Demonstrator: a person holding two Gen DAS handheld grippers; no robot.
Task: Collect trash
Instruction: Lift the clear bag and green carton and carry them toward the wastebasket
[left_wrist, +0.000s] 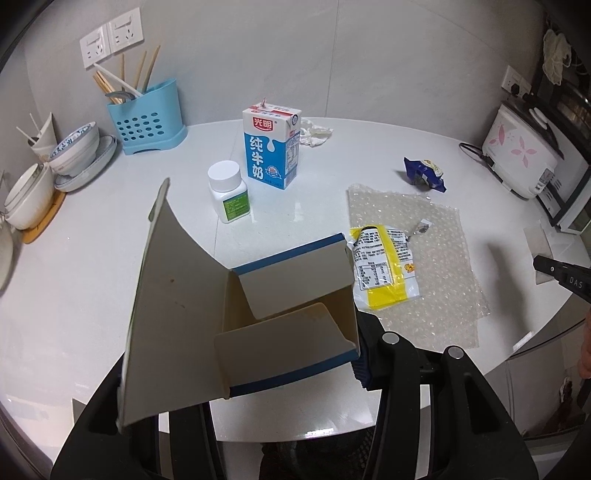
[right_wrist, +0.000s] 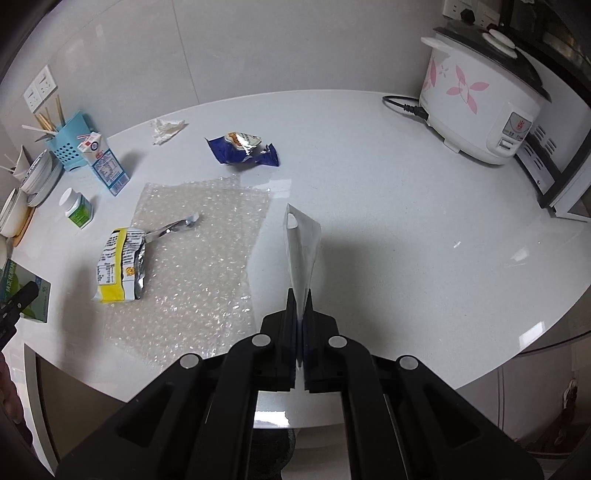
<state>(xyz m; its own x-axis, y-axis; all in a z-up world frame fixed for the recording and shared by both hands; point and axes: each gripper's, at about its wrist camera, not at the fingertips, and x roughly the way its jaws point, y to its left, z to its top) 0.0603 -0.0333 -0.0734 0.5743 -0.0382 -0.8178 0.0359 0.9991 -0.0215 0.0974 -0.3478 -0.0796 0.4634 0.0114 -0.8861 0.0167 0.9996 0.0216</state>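
The left gripper is holding an open cardboard box w/ blue edge bands; jaws are standing partway apart, clamped on the box sides. The box mouth is facing up toward the cam, w/ its big flap sticking up and away to the left and its long axis running roughly left-right across the left wrist view. The right gripper is pinching a small clear plastic bag w/ jaws fully closed on it; the bag is standing on edge, long axis pointing straight ahead from the fingertips, hang-hole end farthest out. Both are hanging above a white counter. On the counter a sheet of bubble wrap is lying flat, w/ a yellow-and-silver snack wrapper on its left part, long axis running near-to-far; its black print is too small to read. A crumpled blue wrapper is sitting beyond the bubble wrap. A blue-white milk carton is standing upright, reading 光明 and 纯牛奶. Just beside it a white pill bottle w/ a green label is standing upright, text unreadable. A crumpled tissue is lying behind the carton. A rice cooker w/ pink flowers is sitting at far right.
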